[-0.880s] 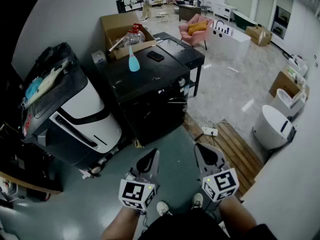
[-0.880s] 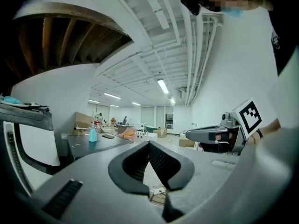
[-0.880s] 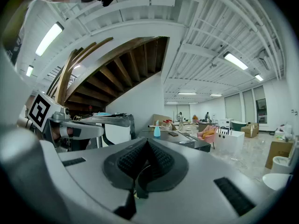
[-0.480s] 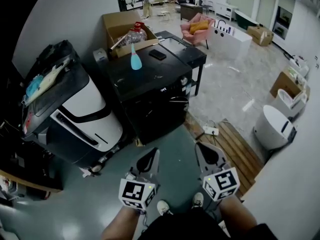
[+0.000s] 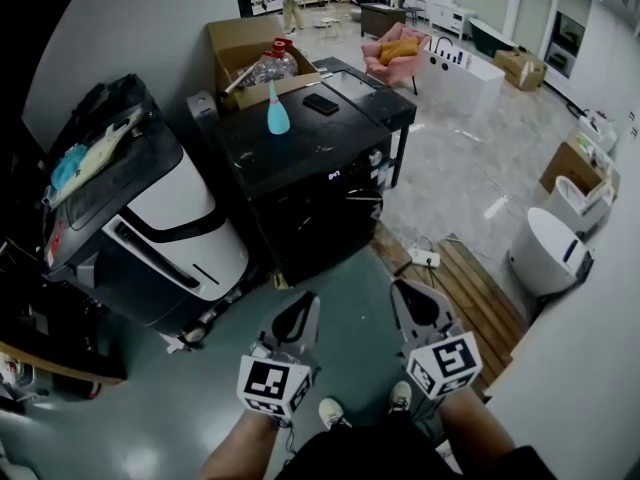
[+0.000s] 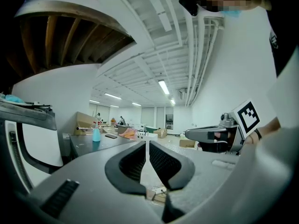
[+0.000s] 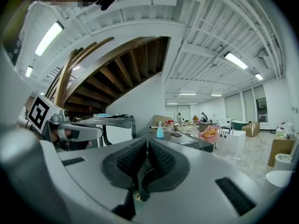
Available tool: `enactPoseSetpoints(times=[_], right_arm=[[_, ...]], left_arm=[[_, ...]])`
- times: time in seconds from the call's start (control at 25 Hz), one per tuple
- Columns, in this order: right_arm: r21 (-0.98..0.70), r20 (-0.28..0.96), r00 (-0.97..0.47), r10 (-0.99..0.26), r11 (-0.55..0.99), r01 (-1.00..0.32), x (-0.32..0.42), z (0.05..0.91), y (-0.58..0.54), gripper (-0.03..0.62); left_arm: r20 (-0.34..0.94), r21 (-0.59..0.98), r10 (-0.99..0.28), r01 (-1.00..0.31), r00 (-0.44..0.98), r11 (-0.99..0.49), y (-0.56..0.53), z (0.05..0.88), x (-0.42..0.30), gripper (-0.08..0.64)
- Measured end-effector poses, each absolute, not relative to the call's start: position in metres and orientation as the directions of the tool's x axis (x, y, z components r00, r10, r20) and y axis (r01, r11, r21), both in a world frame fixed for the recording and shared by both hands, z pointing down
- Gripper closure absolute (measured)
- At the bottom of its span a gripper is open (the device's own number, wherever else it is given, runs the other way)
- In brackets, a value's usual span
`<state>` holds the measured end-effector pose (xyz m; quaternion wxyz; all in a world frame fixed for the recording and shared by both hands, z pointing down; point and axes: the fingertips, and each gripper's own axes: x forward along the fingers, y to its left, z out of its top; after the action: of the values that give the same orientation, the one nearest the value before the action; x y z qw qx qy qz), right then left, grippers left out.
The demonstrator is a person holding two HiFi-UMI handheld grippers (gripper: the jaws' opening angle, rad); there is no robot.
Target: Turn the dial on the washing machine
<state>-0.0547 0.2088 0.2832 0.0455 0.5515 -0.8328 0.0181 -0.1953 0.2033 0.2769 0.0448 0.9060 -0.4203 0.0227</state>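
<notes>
Left tongs [image 5: 305,308] and right tongs [image 5: 408,296] both closed, empty, well short of the black washing machine [image 5: 320,213] ahead. Go in shut and they'd likely just bump its front-panel dial [image 5: 376,158], not grip it.

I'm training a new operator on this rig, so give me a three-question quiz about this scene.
1. True or false: the left gripper and the right gripper are both shut and empty.
2. What stands on the black washing machine near the phone? A. blue spray bottle B. kettle C. potted plant
3. Does either gripper touch the washing machine?
Key: 1 true. 2 A. 3 No, both are held short of it.
</notes>
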Motion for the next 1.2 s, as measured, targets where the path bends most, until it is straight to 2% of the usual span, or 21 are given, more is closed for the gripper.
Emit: enactPoseSetpoints(times=[0.04,0.12,0.36,0.76,1.2], right_arm=[[0.012,0.095,-0.390,-0.916,0.393,-0.919,-0.058,0.285,0.208,0.566],[-0.001,0.086,-0.397,-0.914,0.398,-0.917,-0.065,0.288,0.204,0.529],[0.008,0.081,-0.378,-0.922,0.379,-0.925,-0.083,0.295,0.192,0.429],[0.012,0.091,-0.373,-0.923,0.375,-0.927,-0.090,0.298,0.175,0.408],[-0.015,0.084,-0.393,-0.916,0.393,-0.919,-0.049,0.302,0.132,0.410]], left_arm=[[0.081,0.062,-0.755,-0.760,0.650,-0.647,0.203,0.278,-0.198,0.543],[0.089,0.063,-0.747,-0.752,0.659,-0.656,0.201,0.282,-0.204,0.443],[0.101,0.055,-0.739,-0.745,0.666,-0.665,0.192,0.292,-0.226,0.319],[0.111,0.068,-0.741,-0.749,0.663,-0.660,0.178,0.300,-0.236,0.310],[0.115,0.059,-0.761,-0.769,0.638,-0.636,0.140,0.298,-0.198,0.310]])
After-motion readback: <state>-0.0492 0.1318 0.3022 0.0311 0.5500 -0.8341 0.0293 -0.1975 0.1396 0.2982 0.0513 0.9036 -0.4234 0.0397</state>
